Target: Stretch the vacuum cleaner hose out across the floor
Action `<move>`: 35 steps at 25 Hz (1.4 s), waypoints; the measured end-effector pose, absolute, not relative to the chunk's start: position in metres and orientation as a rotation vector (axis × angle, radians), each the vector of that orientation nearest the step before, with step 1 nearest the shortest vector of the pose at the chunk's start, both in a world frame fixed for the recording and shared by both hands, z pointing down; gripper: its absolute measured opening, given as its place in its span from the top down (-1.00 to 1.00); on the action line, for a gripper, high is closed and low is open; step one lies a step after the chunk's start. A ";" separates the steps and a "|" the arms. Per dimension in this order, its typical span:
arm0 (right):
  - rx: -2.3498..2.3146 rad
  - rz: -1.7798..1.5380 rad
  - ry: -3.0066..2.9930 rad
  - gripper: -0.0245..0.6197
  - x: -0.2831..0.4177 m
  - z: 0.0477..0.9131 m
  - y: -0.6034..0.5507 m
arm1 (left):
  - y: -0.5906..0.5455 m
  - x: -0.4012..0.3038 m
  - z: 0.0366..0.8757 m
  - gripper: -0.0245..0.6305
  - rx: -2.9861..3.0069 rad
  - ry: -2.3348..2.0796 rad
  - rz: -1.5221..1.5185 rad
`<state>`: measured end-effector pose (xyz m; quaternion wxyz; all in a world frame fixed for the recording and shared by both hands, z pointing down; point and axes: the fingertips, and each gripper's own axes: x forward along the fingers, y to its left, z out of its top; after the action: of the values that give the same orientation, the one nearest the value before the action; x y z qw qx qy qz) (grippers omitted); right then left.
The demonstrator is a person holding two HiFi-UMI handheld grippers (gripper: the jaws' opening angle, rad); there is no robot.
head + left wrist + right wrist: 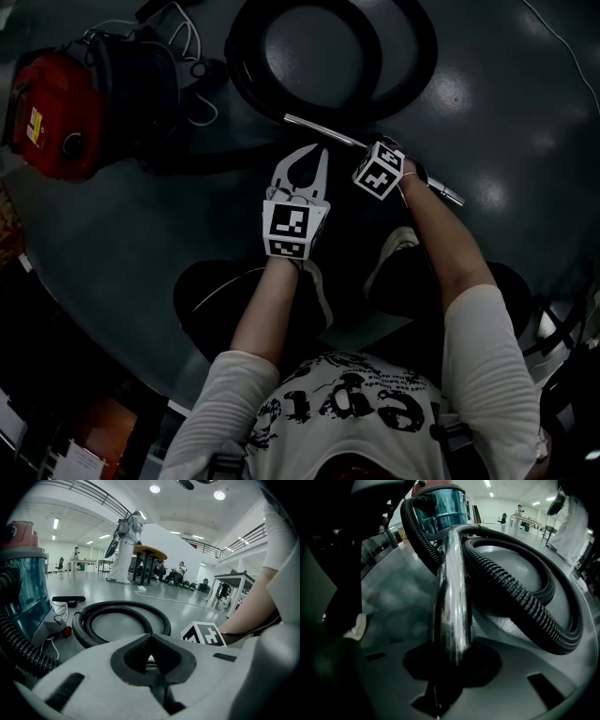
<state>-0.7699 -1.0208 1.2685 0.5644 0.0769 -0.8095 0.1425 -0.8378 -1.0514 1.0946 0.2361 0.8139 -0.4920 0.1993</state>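
While I am gripping the tube (319, 127) with my right gripper (382, 159), its jaws closed round the shiny metal, the hose (422, 66) is still lying coiled on the floor just beside the vacuum (56, 112), not yet stretched at all. I am worrying about that smooth round tube: it could be turning or sliding in the pads once I start pulling, since I am holding it with one gripper only. The loops are lying on each other, so they could be catching as they unwind and dragging the vacuum along or tipping it. A white cord (192, 56) is trailing right by the vacuum and could be getting swept up too.

My right gripper is pointing steeply down at the tube, forearm reaching out, on the side away from the vacuum. My left gripper (314, 155) is hovering nearer the vacuum, jaws together and holding nothing, aiming forward and slightly down toward the coil.
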 end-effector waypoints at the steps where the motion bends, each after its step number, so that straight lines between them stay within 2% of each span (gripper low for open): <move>1: 0.172 0.346 -1.912 0.63 -0.769 1.262 -1.020 | -1.056 -0.838 1.088 0.92 2.239 -1.363 0.538; 10: 0.118 0.429 -1.864 0.63 -0.751 1.144 -1.020 | -1.077 -0.805 0.987 0.92 2.285 -1.346 0.484; 14: 0.141 0.466 -1.880 0.63 -0.727 1.045 -1.021 | -1.065 -0.790 0.909 0.92 2.312 -1.298 0.563; 24: 0.316 0.683 -1.848 0.63 -0.645 0.749 -0.980 | -1.029 -0.762 0.634 0.92 2.358 -1.264 0.623; 30: 0.408 0.849 -1.842 0.63 -0.607 0.606 -0.921 | -0.986 -0.747 0.526 0.92 2.383 -1.208 0.698; 35: 0.542 0.926 -1.836 0.63 -0.582 0.534 -0.872 | -0.971 -0.716 0.464 0.92 2.576 -1.059 0.680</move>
<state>-0.5821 -0.8719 0.5340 0.4860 0.2229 -0.7544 0.3807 -0.7158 -0.9713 0.4641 0.1368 0.8900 -0.3658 0.2351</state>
